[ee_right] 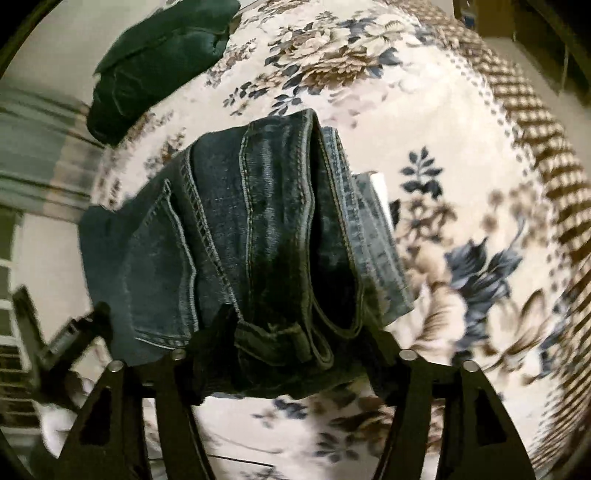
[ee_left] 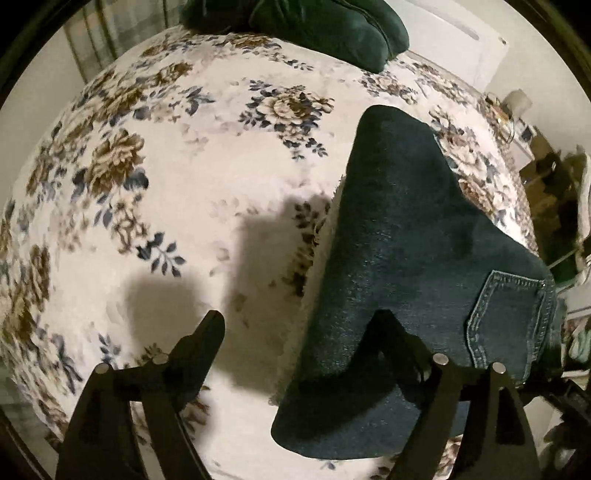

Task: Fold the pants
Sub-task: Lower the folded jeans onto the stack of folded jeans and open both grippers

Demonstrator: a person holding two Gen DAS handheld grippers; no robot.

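Floral bedspread (ee_left: 155, 192) fills both views, with a dark green cushion (ee_left: 332, 26) at its far edge. From the left wrist, the jeans (ee_left: 406, 240) lie nearer than that cushion, back pocket (ee_left: 509, 317) showing; the left tool (ee_left: 299, 325) stands wide apart, one finger over the denim. Only the right wrist shows the waistband (ee_right: 280, 336), bunched between the right tool (ee_right: 299, 325); whether it is clamped, I cannot tell.

Your left gripper (ee_left: 299, 325) hangs with jaws spread wide over the floral blanket (ee_left: 155, 206); its right finger overlaps the folded jeans (ee_left: 413, 236), back pocket showing. A dark green garment (ee_left: 332, 26) lies beyond.
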